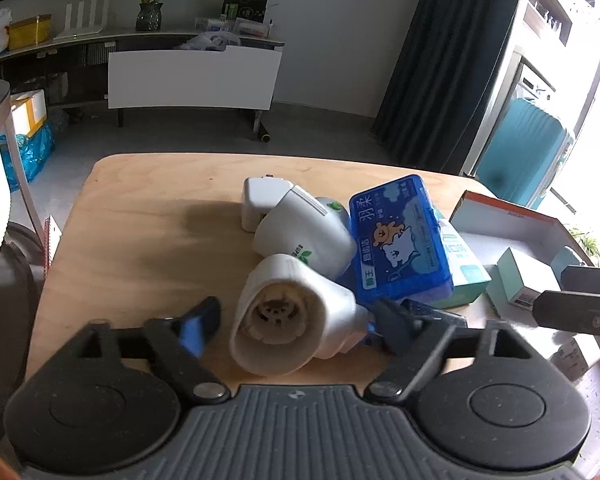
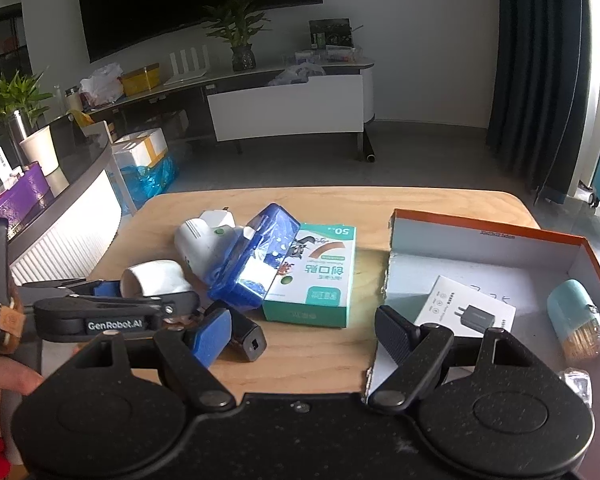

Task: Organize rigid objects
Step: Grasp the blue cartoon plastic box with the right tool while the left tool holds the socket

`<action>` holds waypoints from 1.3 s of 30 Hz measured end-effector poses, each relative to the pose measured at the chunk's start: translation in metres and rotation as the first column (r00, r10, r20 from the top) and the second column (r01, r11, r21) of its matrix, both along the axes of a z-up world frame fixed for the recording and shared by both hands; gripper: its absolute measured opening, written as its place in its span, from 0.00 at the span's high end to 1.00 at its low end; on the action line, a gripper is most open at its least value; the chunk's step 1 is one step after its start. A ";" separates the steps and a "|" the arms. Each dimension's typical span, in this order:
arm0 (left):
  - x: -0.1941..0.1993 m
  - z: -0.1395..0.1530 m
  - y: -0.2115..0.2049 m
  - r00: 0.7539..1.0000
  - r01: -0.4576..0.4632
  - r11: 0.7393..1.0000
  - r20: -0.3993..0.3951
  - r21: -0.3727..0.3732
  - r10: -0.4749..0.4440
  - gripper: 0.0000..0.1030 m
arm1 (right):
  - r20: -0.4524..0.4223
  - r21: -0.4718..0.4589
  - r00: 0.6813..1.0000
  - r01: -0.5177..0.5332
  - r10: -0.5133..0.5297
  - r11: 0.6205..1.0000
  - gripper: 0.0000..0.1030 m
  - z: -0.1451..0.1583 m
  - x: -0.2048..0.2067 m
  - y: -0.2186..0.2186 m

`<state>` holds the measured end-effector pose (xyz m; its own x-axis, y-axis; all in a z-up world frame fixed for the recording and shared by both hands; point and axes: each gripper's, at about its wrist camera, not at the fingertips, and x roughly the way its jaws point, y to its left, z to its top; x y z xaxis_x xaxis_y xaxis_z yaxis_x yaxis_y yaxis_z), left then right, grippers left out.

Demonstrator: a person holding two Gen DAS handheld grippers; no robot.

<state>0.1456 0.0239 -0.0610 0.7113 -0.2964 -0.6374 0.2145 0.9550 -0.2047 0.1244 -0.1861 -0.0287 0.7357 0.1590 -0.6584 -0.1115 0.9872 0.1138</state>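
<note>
A white hollow plug-in device [image 1: 292,320] lies on its side on the wooden table [image 1: 140,240], its open end towards the left wrist camera. My left gripper [image 1: 296,324] straddles it, open; the left pad [image 1: 202,324] stands clear of it and the right pad is at its side. Behind it lie a second white device [image 1: 304,236], a white plug adapter [image 1: 260,200], a blue plastic case [image 1: 396,236] and a green-white plaster box [image 2: 316,276]. My right gripper [image 2: 304,336] is open over bare table, with a small black block [image 2: 244,336] by its left finger.
An orange-rimmed cardboard box [image 2: 500,240] stands at the right, holding a white charger carton [image 2: 468,308] and a teal toothpick jar [image 2: 576,320]. A small teal carton [image 1: 520,280] also lies there. A person's hand [image 2: 4,388] shows at the left edge.
</note>
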 end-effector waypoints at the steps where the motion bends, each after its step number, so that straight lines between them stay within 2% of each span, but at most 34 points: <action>1: 0.002 -0.003 0.001 1.000 -0.003 1.000 -0.009 -0.008 0.003 0.10 | 0.000 -0.003 1.000 -0.004 0.004 1.000 0.09 0.000 0.001 0.002; 4: 0.003 -0.006 0.003 1.000 -0.019 1.000 0.005 -0.019 0.019 0.10 | 0.005 -0.009 1.000 -0.018 0.018 1.000 0.09 0.000 0.007 0.006; 5: 0.004 -0.006 0.004 1.000 -0.024 0.999 0.007 -0.023 0.024 0.19 | 0.005 -0.007 1.000 -0.020 0.020 1.000 0.09 0.000 0.009 0.008; 6: 0.004 -0.005 0.005 1.000 -0.016 0.999 0.009 -0.038 0.017 0.32 | 0.004 -0.004 1.000 -0.020 0.020 1.000 0.09 0.000 0.012 0.009; 10: 0.002 -0.003 0.005 1.000 -0.022 0.999 0.010 -0.041 0.022 0.32 | 0.009 0.007 0.999 -0.043 0.042 0.999 0.08 -0.002 0.024 0.020; 17: -0.005 0.017 0.014 0.994 -0.093 0.994 0.058 -0.053 0.096 0.32 | -0.012 0.044 0.999 -0.052 0.053 0.998 0.08 -0.011 0.060 0.030; 20: -0.006 0.018 0.016 0.991 -0.123 0.991 0.055 -0.052 0.126 0.32 | -0.051 0.035 0.998 -0.041 0.043 0.999 0.08 -0.023 0.078 0.032; 23: -0.005 0.018 0.017 0.989 -0.133 0.990 0.057 -0.047 0.136 0.32 | -0.088 0.097 0.995 -0.031 0.039 0.995 0.10 -0.035 0.095 0.028; 26: -0.003 0.015 0.018 0.987 -0.149 0.988 0.048 -0.051 0.152 0.32 | -0.050 0.119 0.997 -0.044 0.051 0.992 0.30 -0.036 0.100 0.031; 27: -0.002 0.014 0.019 0.987 -0.154 0.987 0.044 -0.052 0.156 0.32 | -0.046 0.114 0.997 -0.051 0.056 0.992 0.48 -0.036 0.100 0.035; 28: -0.002 0.014 0.019 0.986 -0.161 0.986 0.041 -0.051 0.163 0.32 | -0.044 0.118 0.997 -0.065 0.071 0.991 0.57 -0.036 0.100 0.037; 31: -0.003 0.013 0.022 0.984 -0.174 0.983 0.035 -0.056 0.176 0.32 | -0.048 0.136 0.993 -0.104 0.111 0.985 0.61 -0.039 0.097 0.043; 34: -0.004 0.016 0.022 0.981 -0.187 0.980 0.036 -0.063 0.189 0.32 | -0.039 0.136 0.995 -0.089 0.095 0.987 0.61 -0.040 0.093 0.047; 39: -0.011 0.024 0.019 0.980 -0.183 0.981 0.063 -0.064 0.187 0.32 | 0.045 0.129 0.997 -0.073 0.068 0.989 0.61 -0.019 0.071 0.040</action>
<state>0.1346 0.0434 -0.0372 0.7984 -0.1906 -0.5711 0.0508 0.9665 -0.2516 0.1958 -0.1462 -0.0476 0.7452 0.2941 -0.5985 -0.1873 0.9537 0.2353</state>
